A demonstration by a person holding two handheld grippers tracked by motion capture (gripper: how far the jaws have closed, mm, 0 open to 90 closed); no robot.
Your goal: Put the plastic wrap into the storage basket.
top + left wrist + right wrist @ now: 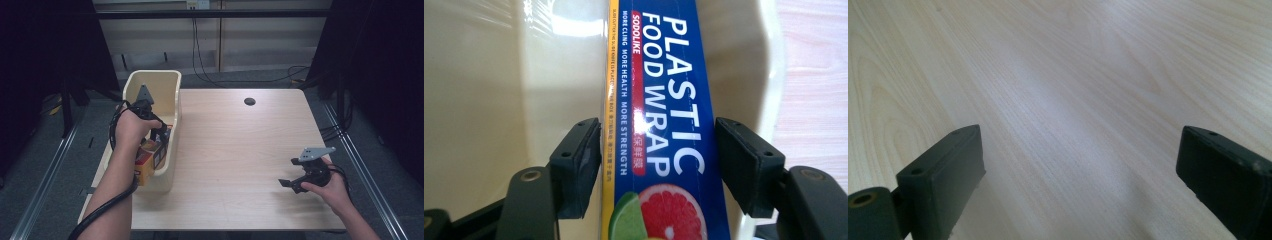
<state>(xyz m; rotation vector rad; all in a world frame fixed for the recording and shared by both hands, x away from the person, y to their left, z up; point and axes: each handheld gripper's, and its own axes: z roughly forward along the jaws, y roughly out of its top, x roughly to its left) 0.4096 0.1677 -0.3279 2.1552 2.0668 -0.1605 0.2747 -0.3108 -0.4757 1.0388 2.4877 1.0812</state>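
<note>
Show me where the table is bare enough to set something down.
The wooden table lies bare from the cream bin across to the right gripper, broken only by a dark hole near the far edge. The bin is crowded: the food wrap box and left gripper.

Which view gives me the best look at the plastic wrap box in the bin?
The left gripper view: the plastic wrap box lies lengthwise between that tool's jaws, its printed label readable, inside the cream bin. In the high view the box is small and partly hidden by the left hand. The right gripper view looks at the tabletop.
</note>
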